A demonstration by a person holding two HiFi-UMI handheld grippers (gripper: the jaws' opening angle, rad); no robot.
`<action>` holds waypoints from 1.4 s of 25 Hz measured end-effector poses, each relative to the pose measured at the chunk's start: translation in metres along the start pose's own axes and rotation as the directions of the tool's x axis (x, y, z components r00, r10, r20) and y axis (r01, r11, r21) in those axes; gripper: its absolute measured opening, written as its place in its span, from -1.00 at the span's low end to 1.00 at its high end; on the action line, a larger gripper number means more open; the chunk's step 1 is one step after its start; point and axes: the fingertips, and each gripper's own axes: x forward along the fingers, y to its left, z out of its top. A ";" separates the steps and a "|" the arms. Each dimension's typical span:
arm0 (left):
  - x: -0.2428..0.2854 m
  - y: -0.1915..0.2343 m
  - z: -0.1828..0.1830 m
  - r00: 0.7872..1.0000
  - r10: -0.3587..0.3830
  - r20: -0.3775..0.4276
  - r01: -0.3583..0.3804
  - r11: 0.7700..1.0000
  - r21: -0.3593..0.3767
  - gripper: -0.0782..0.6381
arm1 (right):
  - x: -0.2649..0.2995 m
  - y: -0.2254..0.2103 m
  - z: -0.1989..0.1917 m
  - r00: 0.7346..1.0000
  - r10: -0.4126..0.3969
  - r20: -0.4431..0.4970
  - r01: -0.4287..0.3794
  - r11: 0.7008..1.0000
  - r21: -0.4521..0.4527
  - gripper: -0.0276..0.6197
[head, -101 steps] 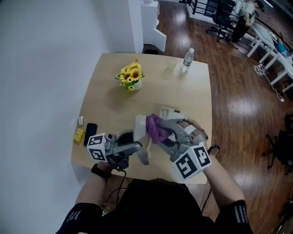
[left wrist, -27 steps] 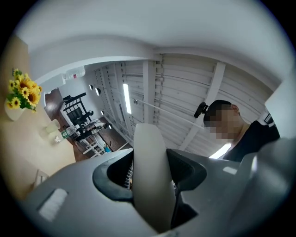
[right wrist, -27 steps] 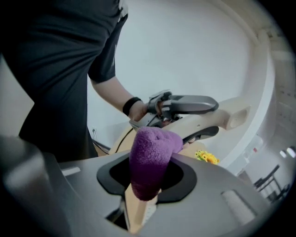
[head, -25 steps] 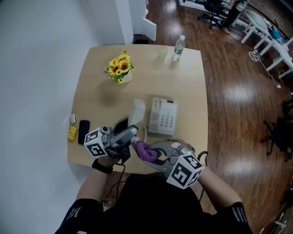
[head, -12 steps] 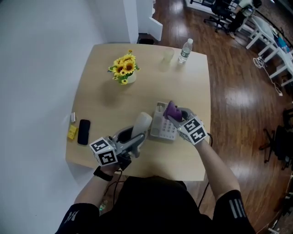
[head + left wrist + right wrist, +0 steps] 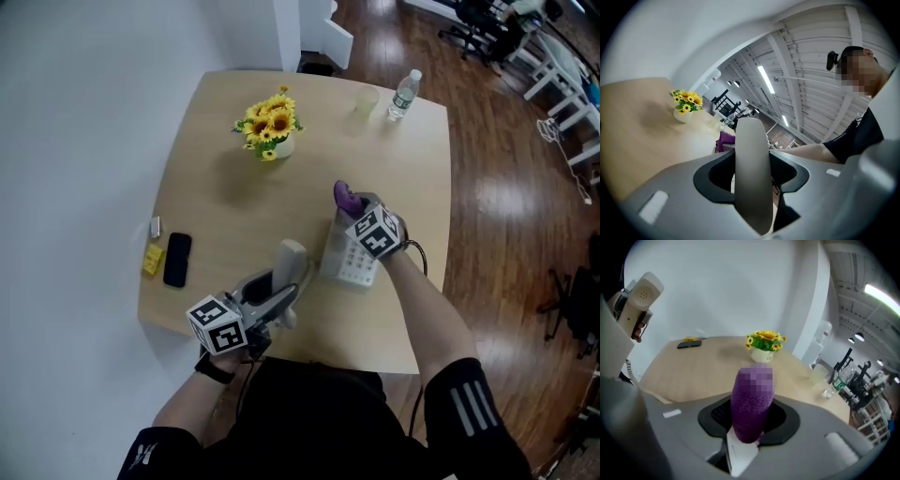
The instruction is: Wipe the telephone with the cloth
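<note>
Left gripper (image 6: 284, 289) was clamped shut on the handset (image 6: 292, 257), lower centre of head view. Right gripper (image 6: 354, 208) was closed on the purple cloth (image 6: 345, 197), over the telephone base (image 6: 352, 269) at mid-counter (image 6: 216, 141). Keypad print was too small to read.

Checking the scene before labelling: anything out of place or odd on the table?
Only the handset: it is off the telephone, clamped in the left gripper beside it. The right gripper holds the purple cloth at the telephone. Nothing looks spilled or damaged.
</note>
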 end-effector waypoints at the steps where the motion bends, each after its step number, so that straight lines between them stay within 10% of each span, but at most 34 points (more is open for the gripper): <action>1: -0.002 0.001 -0.002 1.000 0.002 -0.001 -0.002 1.000 -0.003 -0.18 | 0.007 0.009 -0.009 0.999 0.025 -0.022 -0.025 1.000 0.013 -0.52; 23: 0.010 -0.003 -0.010 0.999 -0.040 -0.028 0.040 0.999 0.006 -0.18 | -0.006 0.186 -0.083 0.962 0.246 -0.121 -0.255 0.965 -0.064 -0.53; 27: 0.011 -0.007 -0.011 0.999 -0.042 -0.027 0.042 0.999 0.010 -0.18 | -0.006 0.196 -0.086 0.952 0.286 -0.106 -0.281 0.958 0.062 -0.53; 35: 0.017 -0.005 -0.015 0.999 -0.008 -0.034 0.009 1.000 0.029 -0.18 | -0.031 0.218 -0.077 0.851 0.524 0.036 -0.498 0.784 0.372 -0.53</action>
